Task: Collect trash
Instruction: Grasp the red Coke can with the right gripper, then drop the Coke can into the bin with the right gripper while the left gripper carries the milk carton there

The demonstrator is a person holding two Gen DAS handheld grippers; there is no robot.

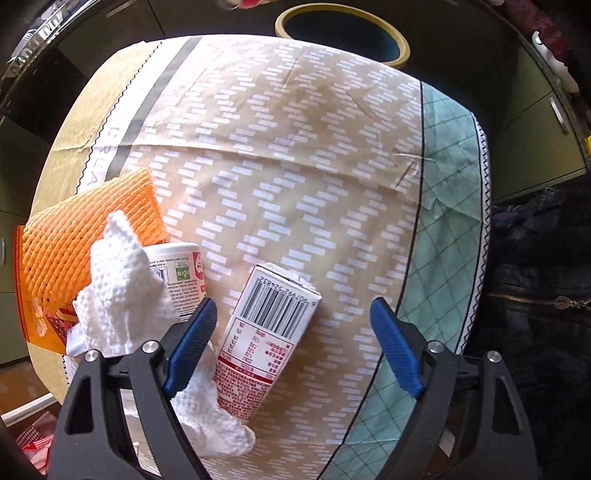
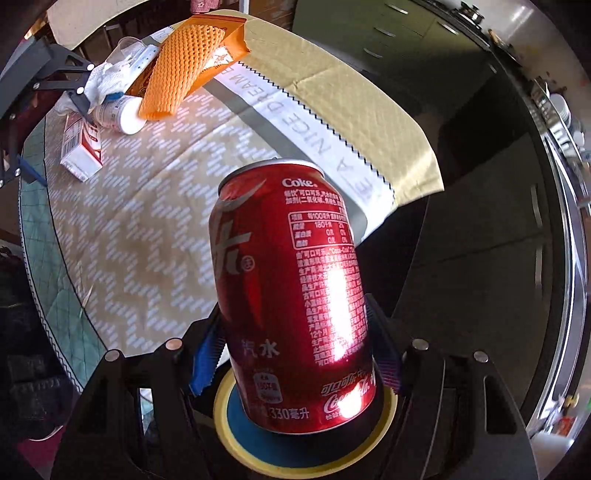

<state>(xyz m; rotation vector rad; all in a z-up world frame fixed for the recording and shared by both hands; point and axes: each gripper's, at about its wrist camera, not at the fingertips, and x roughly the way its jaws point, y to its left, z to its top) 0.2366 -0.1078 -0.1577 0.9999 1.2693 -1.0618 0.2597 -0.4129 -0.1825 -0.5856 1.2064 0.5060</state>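
My right gripper (image 2: 295,354) is shut on a red Coke can (image 2: 291,295) and holds it above a yellow-rimmed bin (image 2: 236,439) beyond the table's edge. The bin also shows in the left wrist view (image 1: 343,33), past the far side of the table. My left gripper (image 1: 293,332) is open over a white and red carton (image 1: 266,339) lying on the tablecloth. Its left finger (image 1: 192,343) rests against crumpled white tissue (image 1: 122,288). A small white cup (image 1: 181,273) lies on its side beside the tissue. The carton (image 2: 81,147) and cup (image 2: 118,114) also show in the right wrist view.
An orange foam net (image 1: 85,236) lies on an orange packet (image 1: 33,325) at the table's left. The patterned cloth (image 1: 295,166) covers the round table. Dark cabinets (image 2: 480,184) surround it. A dark bag (image 1: 535,295) sits to the right.
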